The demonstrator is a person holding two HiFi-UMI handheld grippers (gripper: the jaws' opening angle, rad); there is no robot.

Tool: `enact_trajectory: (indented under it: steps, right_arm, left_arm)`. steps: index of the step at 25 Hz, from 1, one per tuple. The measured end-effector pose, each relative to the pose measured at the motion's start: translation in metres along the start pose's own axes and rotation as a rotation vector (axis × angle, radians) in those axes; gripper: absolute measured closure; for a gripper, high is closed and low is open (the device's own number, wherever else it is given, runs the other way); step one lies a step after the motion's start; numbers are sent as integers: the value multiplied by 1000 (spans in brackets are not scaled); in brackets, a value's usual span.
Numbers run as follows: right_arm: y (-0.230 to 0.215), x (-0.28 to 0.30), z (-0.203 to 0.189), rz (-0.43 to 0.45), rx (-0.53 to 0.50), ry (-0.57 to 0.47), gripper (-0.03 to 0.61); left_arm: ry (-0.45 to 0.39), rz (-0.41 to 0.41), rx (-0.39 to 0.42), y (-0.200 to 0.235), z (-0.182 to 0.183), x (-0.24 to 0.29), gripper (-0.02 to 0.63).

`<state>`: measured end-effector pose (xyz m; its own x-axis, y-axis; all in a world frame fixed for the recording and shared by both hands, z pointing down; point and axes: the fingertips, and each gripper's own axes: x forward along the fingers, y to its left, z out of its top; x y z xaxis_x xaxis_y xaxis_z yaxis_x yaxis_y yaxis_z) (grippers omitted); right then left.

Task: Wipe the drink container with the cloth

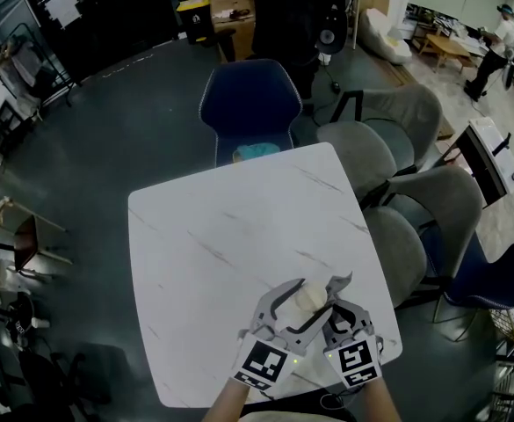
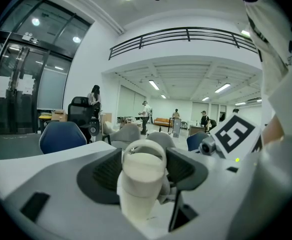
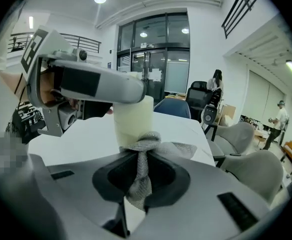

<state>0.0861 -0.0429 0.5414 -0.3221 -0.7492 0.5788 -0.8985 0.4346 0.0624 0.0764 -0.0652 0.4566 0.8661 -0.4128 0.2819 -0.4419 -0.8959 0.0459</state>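
Nearest the person, at the worktop's [image 1: 221, 236] 5 o'clock corner, the left hand-held gripper [image 2: 145, 166] is clamping the cream cup [image 2: 138, 189] with its jaws spread wide, one pad on each side of the wall. The right hand-held gripper [image 3: 138, 184] is pinching the grey cloth [image 3: 146, 146] with its jaws closed on it. The bunched end is pressing against the cup's lower wall, with the left tool showing at 10 o'clock in the right gripper view.

To wipe well, I judge the left side should be holding the cup steady and upright while the right one is dragging the cloth around and up the wall under light pressure. A hard push could be tipping the cup or sliding it out of the pads. Turning the cup a little between strokes would be bringing the covered strips under the pads into reach.

Beyond the cup, the blue chair [image 1: 248, 104] is standing at the worktop's 12 o'clock edge.

In the head view both tools are covering most of the cup, so I cannot tell whether its base is resting on the worktop or hanging just above it. Its far side, its contents and the cloth's full spread are not showing.
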Motion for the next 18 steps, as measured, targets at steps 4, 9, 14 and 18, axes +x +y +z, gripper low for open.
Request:
enact_trajectory:
  steps: [4,9,14,18]
  right_arm:
    - [1,12,-15,4,12,35,528]
    - [2,29,-36,12,41,81,528]
    - [3,43,-59,14,34,131,528]
    - [5,49,-66,17,6,160,528]
  left_arm:
    - [-2,-12,8,1,0,0,333]
    - [-11,-27,5,2,0,0,333]
    - [-11,-33,9,0,0,1,333]
    - [-13,-46,15,0,0,0,334]
